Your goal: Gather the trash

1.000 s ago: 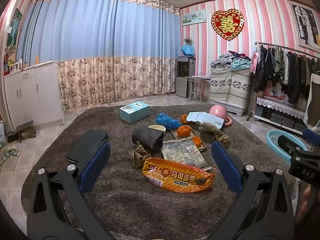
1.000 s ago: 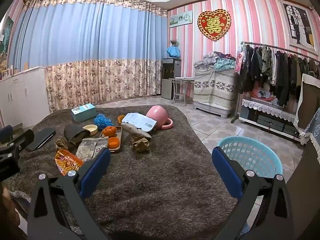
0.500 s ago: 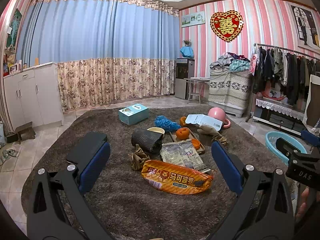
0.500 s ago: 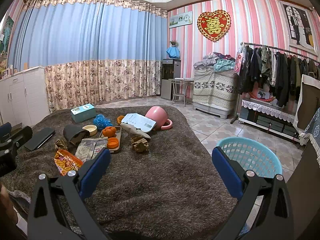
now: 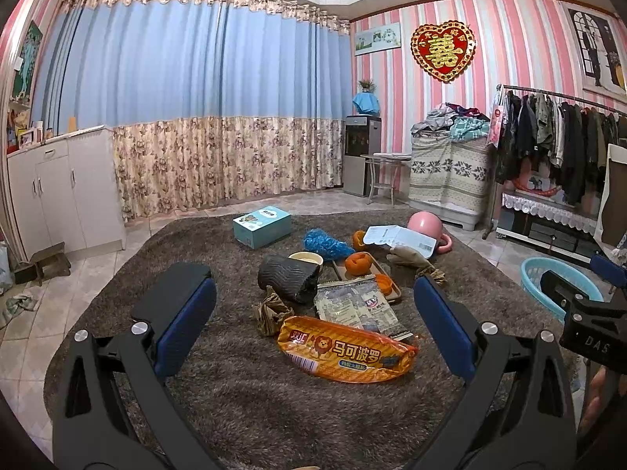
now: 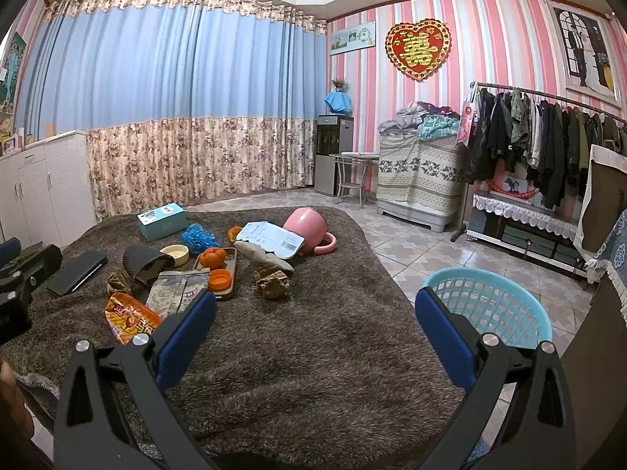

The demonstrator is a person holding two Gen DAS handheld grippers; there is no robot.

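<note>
Trash: orange snack bag [image 5: 347, 354], silver wrapper [image 5: 354, 305] and brown paper ball [image 6: 272, 282] lie on the fuzzy brown cover [image 6: 313, 352].
Basket: blue basket [image 6: 486, 305] stands on the floor, beside the cover.
Left gripper [image 5: 313, 321]: wide apart, holding nothing, above the snack bag.
Right gripper [image 6: 315, 323]: wide apart, holding nothing.
</note>
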